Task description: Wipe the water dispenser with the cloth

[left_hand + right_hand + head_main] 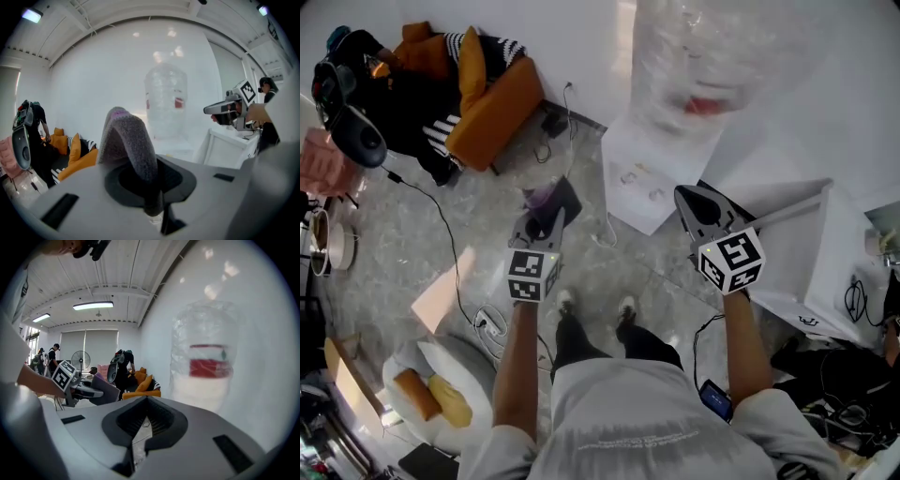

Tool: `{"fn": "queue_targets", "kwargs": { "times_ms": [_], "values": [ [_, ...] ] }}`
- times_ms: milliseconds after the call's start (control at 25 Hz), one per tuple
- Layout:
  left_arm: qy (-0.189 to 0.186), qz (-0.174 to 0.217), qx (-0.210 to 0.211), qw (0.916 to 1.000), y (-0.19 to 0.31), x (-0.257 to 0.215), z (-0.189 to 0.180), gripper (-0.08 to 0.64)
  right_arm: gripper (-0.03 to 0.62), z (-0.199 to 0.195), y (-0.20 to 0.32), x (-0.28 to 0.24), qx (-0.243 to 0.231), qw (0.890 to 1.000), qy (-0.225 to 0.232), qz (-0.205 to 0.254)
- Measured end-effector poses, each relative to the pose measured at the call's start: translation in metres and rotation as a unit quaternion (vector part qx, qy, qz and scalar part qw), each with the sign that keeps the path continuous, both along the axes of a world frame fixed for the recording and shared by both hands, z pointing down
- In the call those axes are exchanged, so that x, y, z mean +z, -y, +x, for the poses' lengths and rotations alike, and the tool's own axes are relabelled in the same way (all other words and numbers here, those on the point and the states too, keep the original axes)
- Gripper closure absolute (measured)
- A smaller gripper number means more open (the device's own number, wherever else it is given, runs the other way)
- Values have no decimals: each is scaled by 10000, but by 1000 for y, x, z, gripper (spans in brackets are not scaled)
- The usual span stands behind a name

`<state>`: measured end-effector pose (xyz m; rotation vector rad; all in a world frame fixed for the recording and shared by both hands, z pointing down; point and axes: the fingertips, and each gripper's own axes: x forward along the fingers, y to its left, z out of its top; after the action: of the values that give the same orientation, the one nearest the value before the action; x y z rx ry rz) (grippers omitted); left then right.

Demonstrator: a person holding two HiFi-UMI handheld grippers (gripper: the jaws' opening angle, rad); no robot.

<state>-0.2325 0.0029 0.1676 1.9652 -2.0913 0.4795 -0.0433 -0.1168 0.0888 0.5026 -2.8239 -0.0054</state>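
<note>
At my left, cloth (546,199) held ready
My left tongs (539,225) clenched it; the water dispenser (649,178) stood upright ahead and rightward, apart from it, nearer my right tongs (701,214), which were clamped together, empty.

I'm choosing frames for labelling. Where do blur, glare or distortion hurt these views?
Head view: the water bottle is smeared and pale against the white wall. Left gripper view: fisheye bending and dark corners; the cloth, close to the lens, looks soft. Right gripper view: the bottle's red label is blurred, and the ceiling lamp glares.
</note>
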Motion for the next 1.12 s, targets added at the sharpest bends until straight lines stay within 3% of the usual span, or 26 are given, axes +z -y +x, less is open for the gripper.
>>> {"fn": "queue_targets", "kwargs": {
  "times_ms": [160,320,440,600,760,960,1120],
  "values": [
    [-18,-158,-9,9999,26,49,-32,514,578,-6,10,35,424,9987,-99,-255],
    [-255,-554,37,9981,45,110,-57,514,577,-20,11,85,722,9954,-301,-557],
    [-311,-812,262,9959,66,162,-66,514,577,-24,14,124,1031,9912,-319,-767],
    [-367,-834,522,9945,94,232,-77,514,578,-30,22,184,1464,9852,-265,-846],
    [-273,-825,799,9930,127,304,-69,514,578,-28,30,257,1742,9800,-326,-900],
    [-222,-1032,642,9923,149,424,-60,514,578,-14,21,349,1833,9783,-459,-849],
    [106,-1130,587,9918,171,516,-56,514,578,-1,15,413,1684,9815,-457,-787]
  ]
}}
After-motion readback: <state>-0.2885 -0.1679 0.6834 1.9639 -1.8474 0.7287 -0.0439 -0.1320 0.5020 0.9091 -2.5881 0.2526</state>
